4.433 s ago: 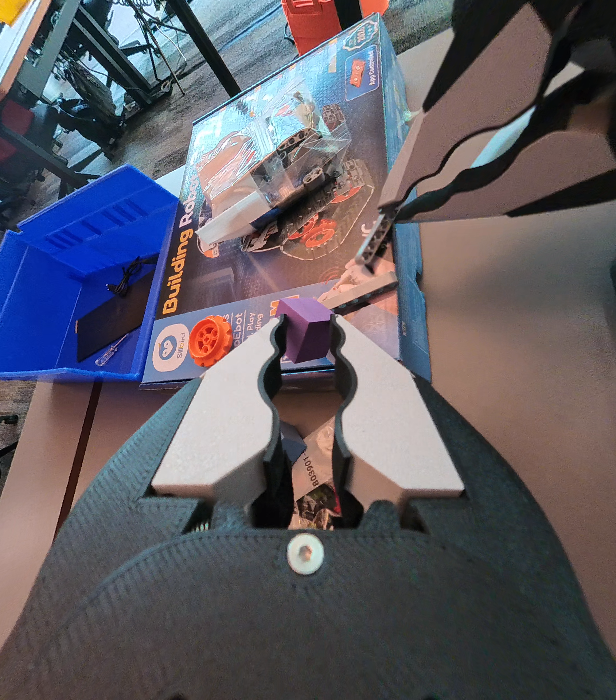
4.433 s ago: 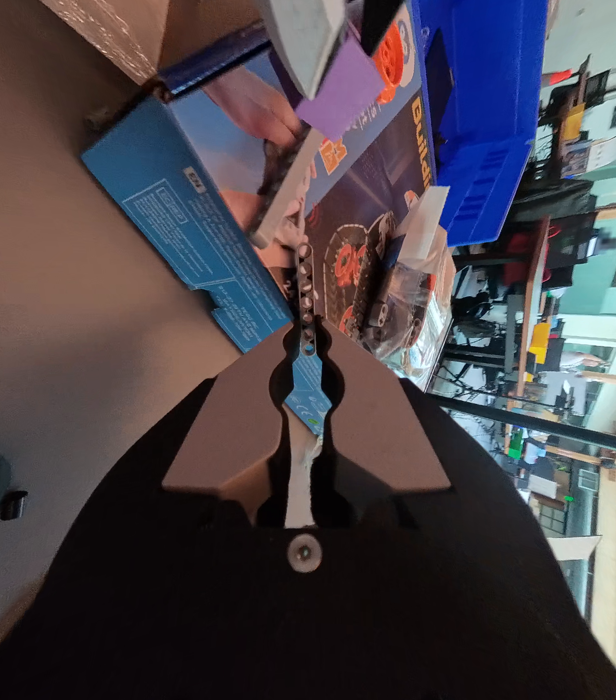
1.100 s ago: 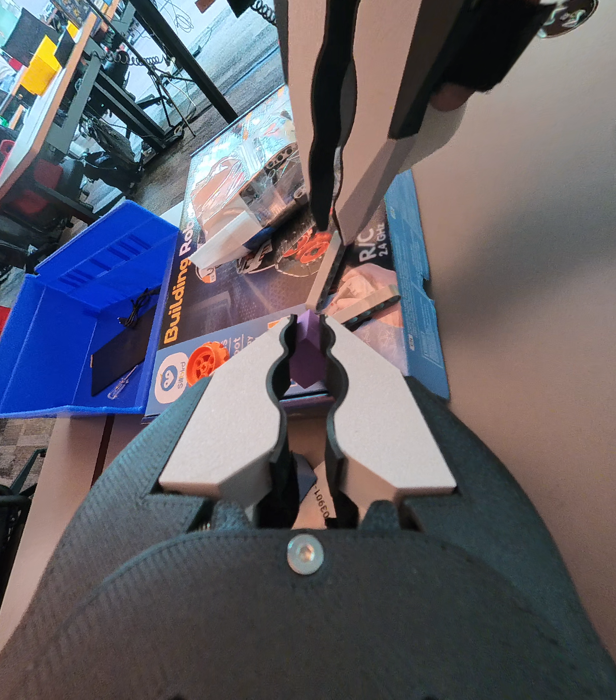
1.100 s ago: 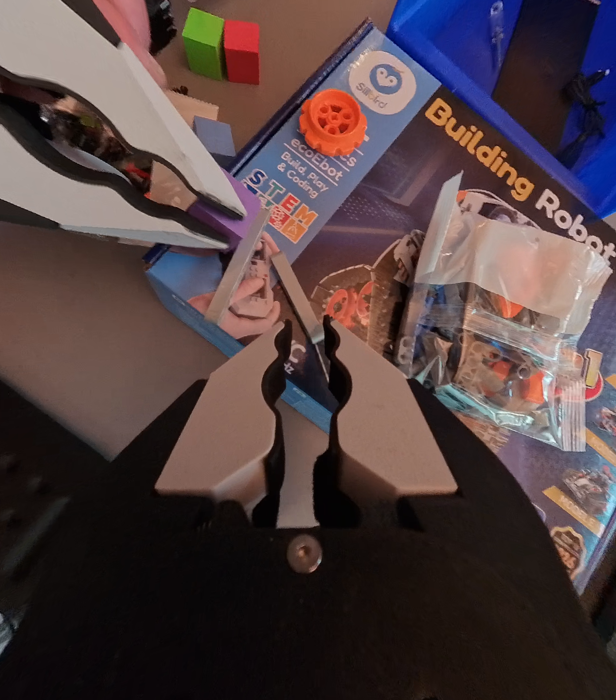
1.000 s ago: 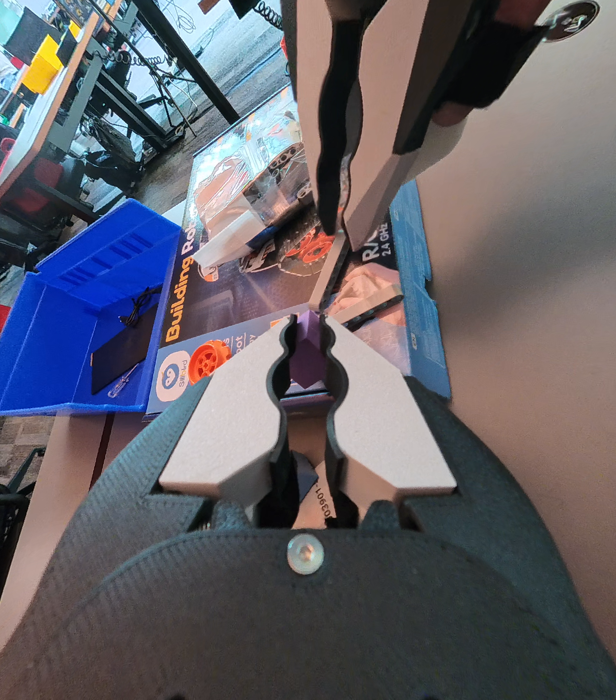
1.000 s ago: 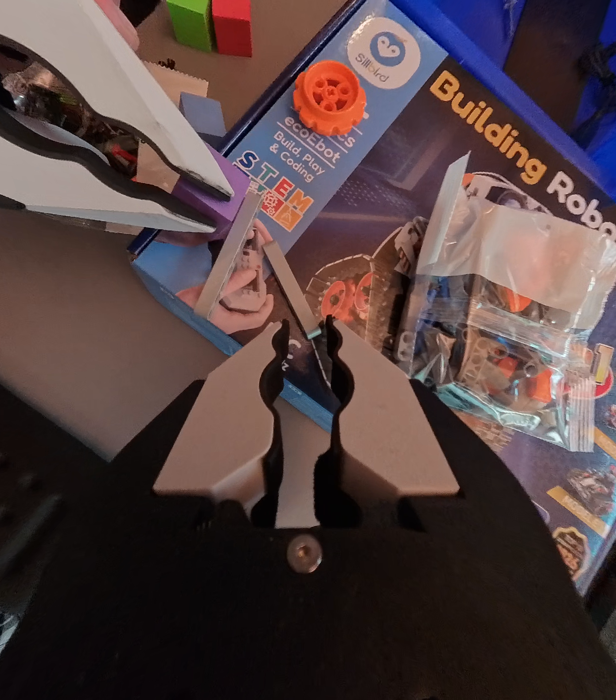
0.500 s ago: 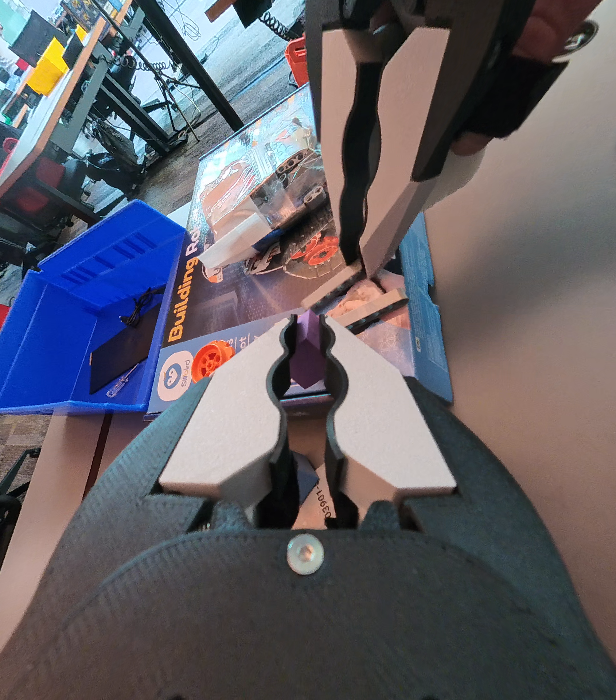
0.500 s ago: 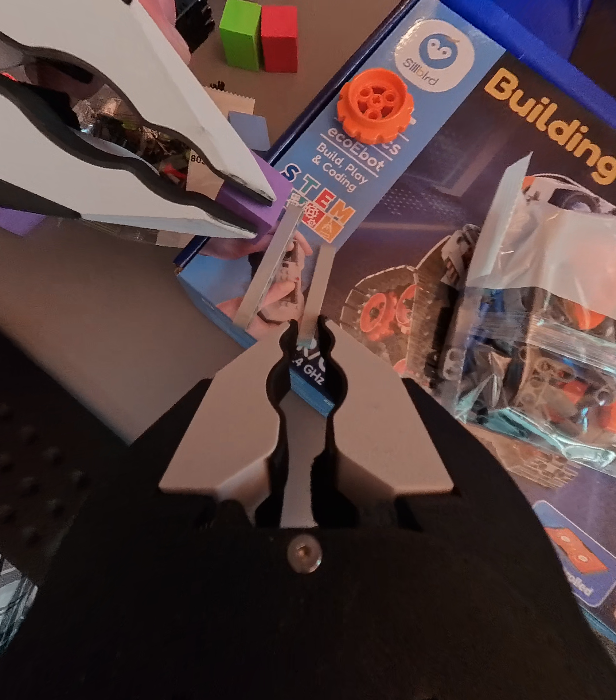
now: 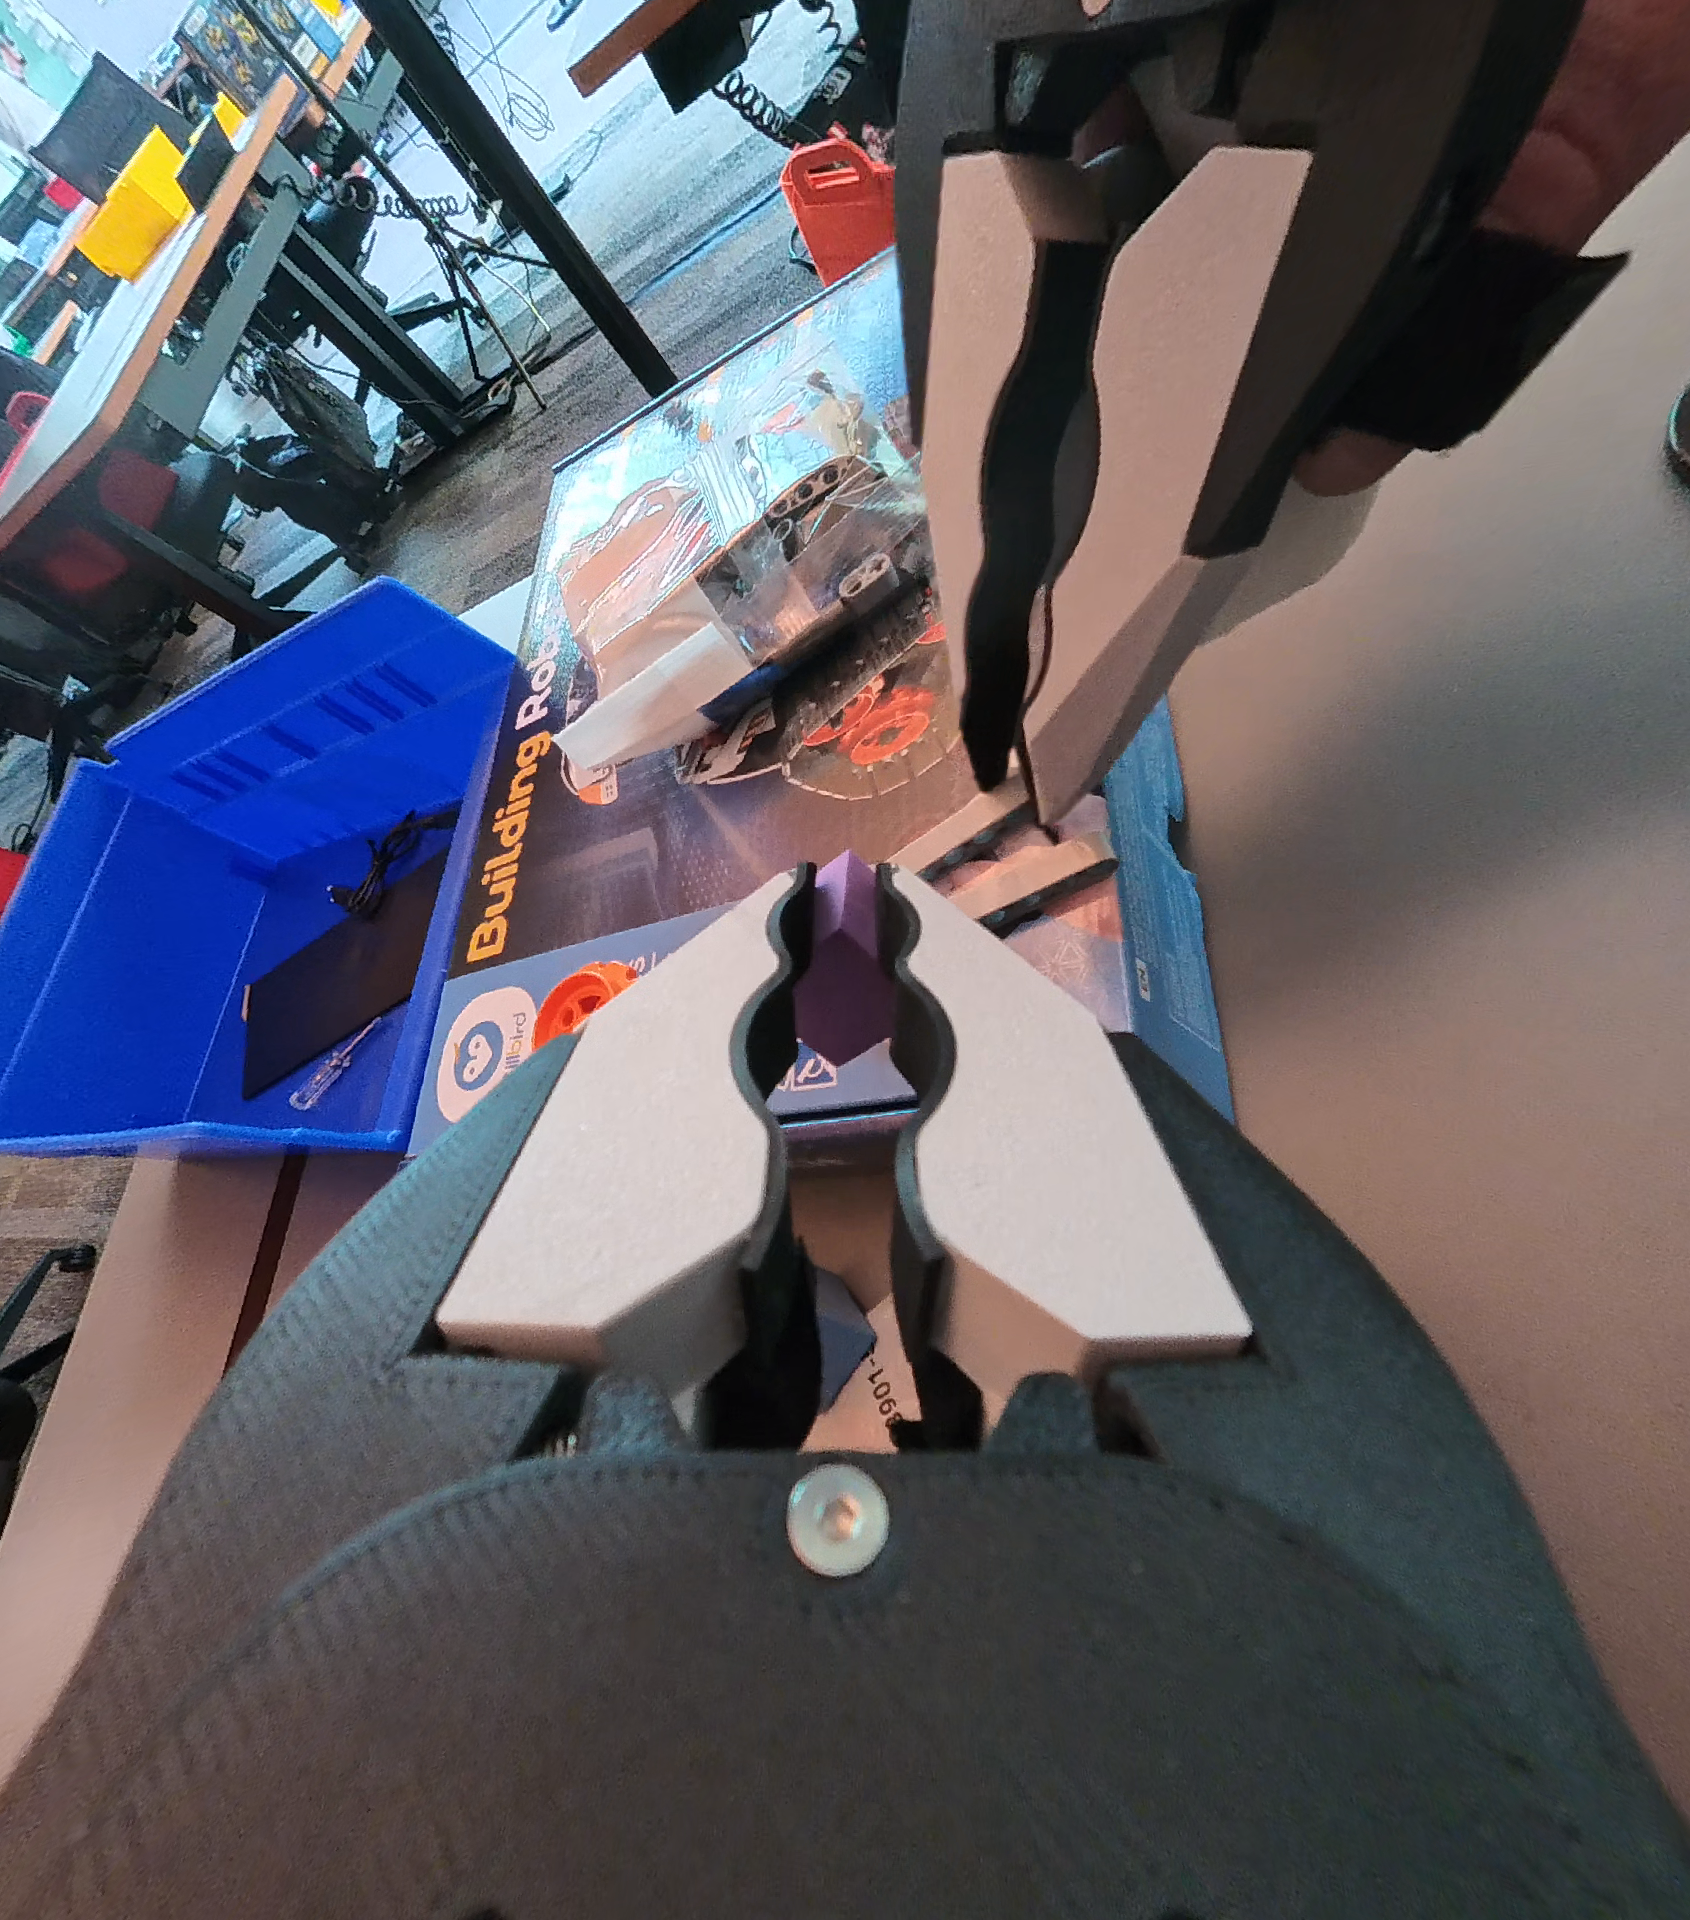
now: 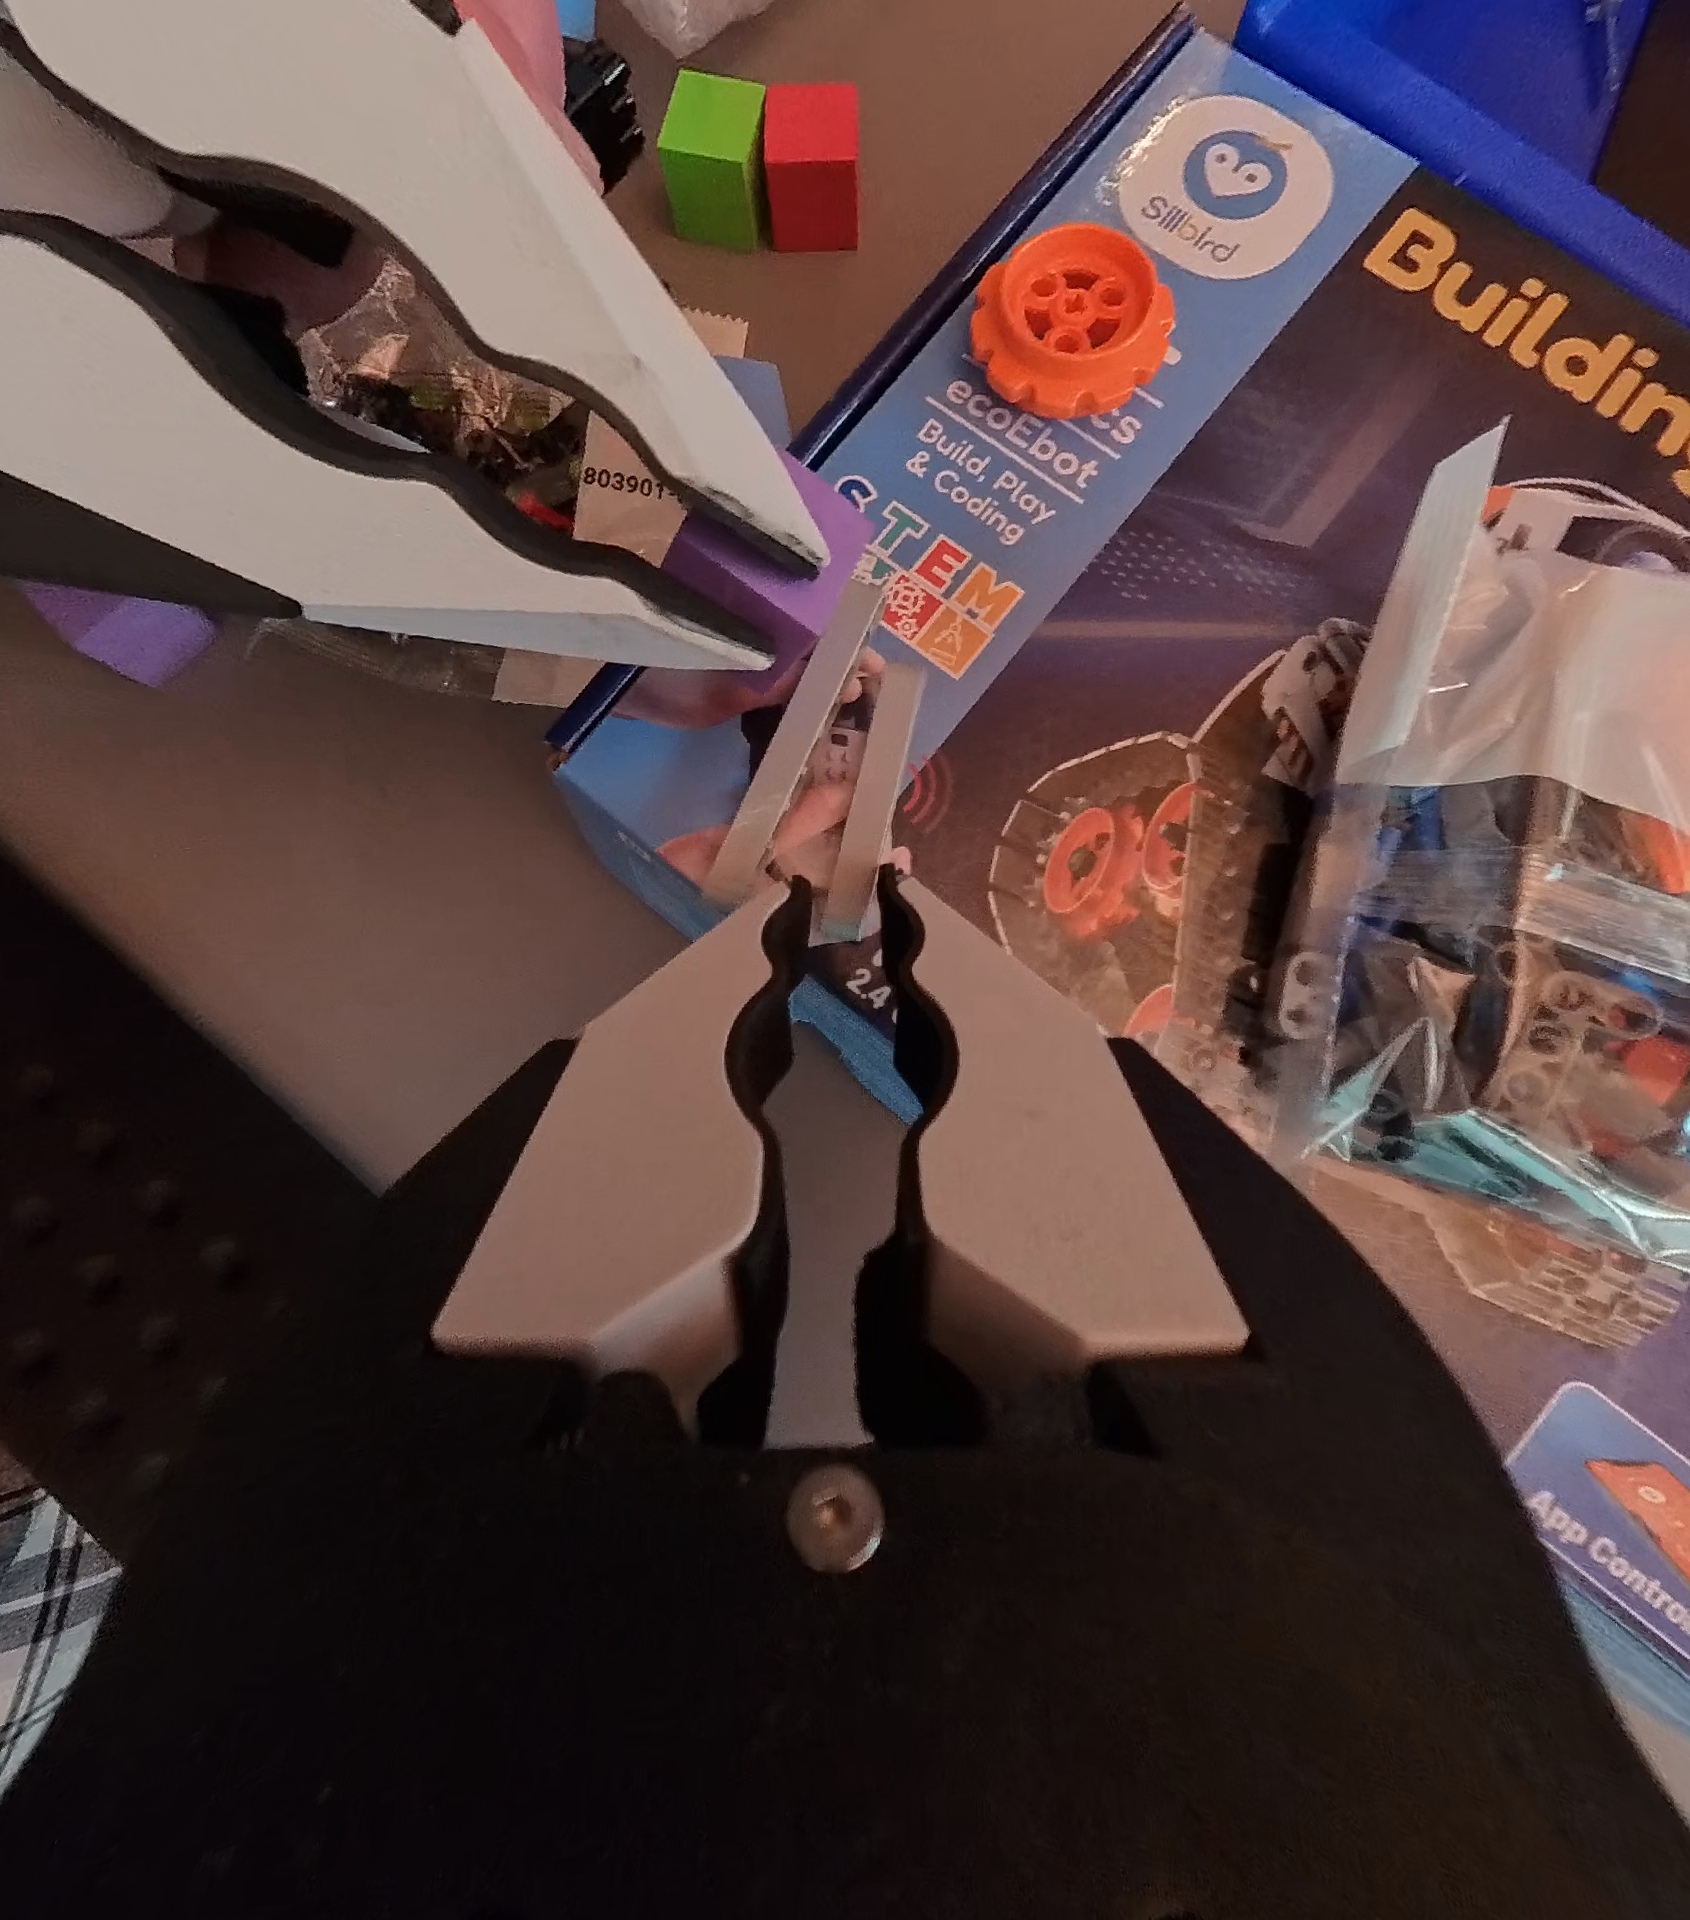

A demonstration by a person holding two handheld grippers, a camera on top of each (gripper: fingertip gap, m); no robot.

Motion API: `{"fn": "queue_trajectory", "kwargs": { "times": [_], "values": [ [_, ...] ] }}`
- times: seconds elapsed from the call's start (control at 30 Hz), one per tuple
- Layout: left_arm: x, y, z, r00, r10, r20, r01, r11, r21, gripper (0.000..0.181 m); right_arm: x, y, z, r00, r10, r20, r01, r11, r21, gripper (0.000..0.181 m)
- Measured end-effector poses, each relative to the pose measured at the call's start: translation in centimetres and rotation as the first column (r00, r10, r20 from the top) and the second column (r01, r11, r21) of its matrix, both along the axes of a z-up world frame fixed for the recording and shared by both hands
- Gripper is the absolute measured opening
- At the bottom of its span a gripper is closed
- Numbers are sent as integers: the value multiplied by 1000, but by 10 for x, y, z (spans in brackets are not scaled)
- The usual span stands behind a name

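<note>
Where desks recede: grey tabletop (image 9: 1464, 1039) (matte)

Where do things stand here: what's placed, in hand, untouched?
Placed: two grey beams lie side by side on the kit box, an orange wheel farther along it. In hand: the left gripper is shut on a purple block at the box edge; the right gripper straddles one beam's end, grip unclear. Untouched: the bag of parts, green block and red block.
</note>
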State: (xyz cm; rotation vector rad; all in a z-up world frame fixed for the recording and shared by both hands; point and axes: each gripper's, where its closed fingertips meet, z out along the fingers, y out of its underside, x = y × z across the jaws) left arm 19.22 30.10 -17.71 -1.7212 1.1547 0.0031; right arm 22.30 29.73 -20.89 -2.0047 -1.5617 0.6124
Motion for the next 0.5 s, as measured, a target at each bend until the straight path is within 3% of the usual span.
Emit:
{"fn": "queue_trajectory", "kwargs": {
  "times": [0.5],
  "values": [
    [25, 1, 5, 993, -26, 116, 32, 998, -52, 9, 5, -3, 10, 996, -22, -81, 21, 1000, -12, 12]
  ]
}}
